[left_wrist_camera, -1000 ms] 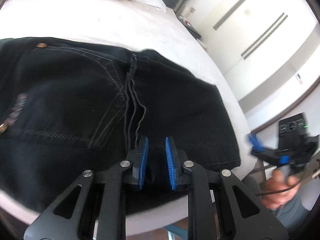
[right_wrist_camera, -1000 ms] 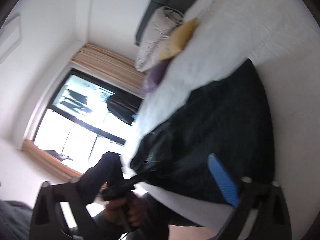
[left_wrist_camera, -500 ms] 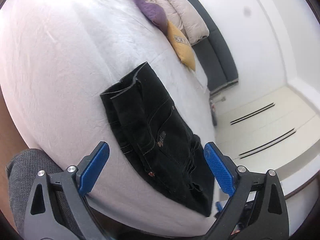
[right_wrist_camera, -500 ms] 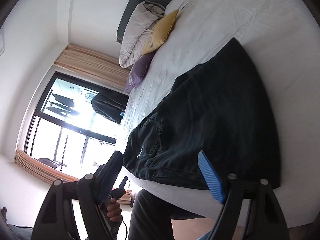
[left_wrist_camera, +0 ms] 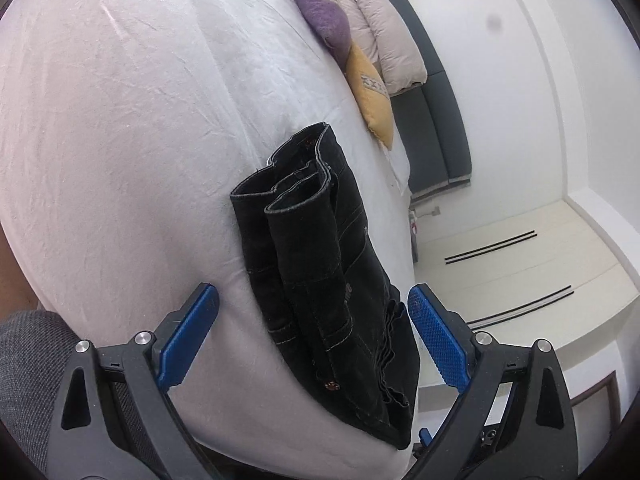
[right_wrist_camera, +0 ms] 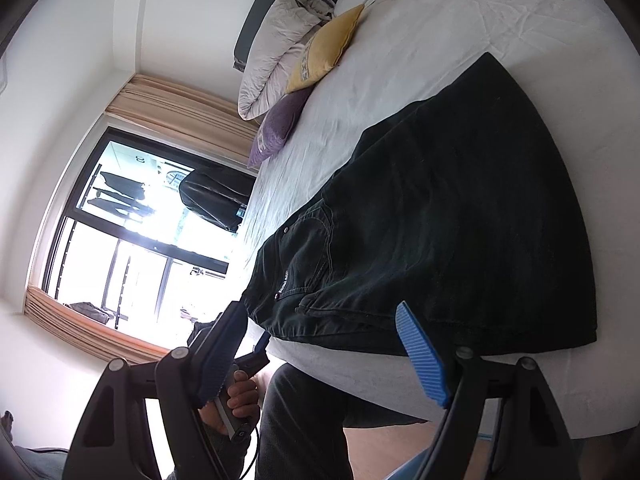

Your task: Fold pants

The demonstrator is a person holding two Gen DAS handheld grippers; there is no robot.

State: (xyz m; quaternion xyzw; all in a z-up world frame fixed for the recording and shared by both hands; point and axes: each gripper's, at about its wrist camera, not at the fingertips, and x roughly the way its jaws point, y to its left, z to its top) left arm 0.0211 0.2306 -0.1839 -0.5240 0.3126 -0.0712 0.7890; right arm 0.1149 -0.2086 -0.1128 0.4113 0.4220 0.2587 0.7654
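Black jeans [left_wrist_camera: 320, 280] lie folded into a compact stack on the white bed [left_wrist_camera: 120, 140], close to its near edge; the hems face the left wrist camera. My left gripper [left_wrist_camera: 312, 292] hangs open in front of them, its blue pads [left_wrist_camera: 188, 340] wide on either side and touching nothing. In the right wrist view the same jeans [right_wrist_camera: 440, 220] spread flat, back pocket to the left. My right gripper [right_wrist_camera: 320, 308] is open just off the bed's edge, nothing between its fingers. A hand [right_wrist_camera: 236, 396] holds the left gripper's handle below the pants.
Purple pillow [left_wrist_camera: 320, 20], yellow pillow [left_wrist_camera: 372, 92] and a pale duvet [left_wrist_camera: 380, 32] sit at the head of the bed by a dark headboard [left_wrist_camera: 436, 128]. A bright window [right_wrist_camera: 132, 248] is at the left. The person's leg [right_wrist_camera: 300, 420] stands against the bed's edge.
The left gripper, nearly shut at the pants' edge a second ago, has opened wide, rolled and pulled back to the side. The right gripper's jaws narrowed a little; it barely moved.
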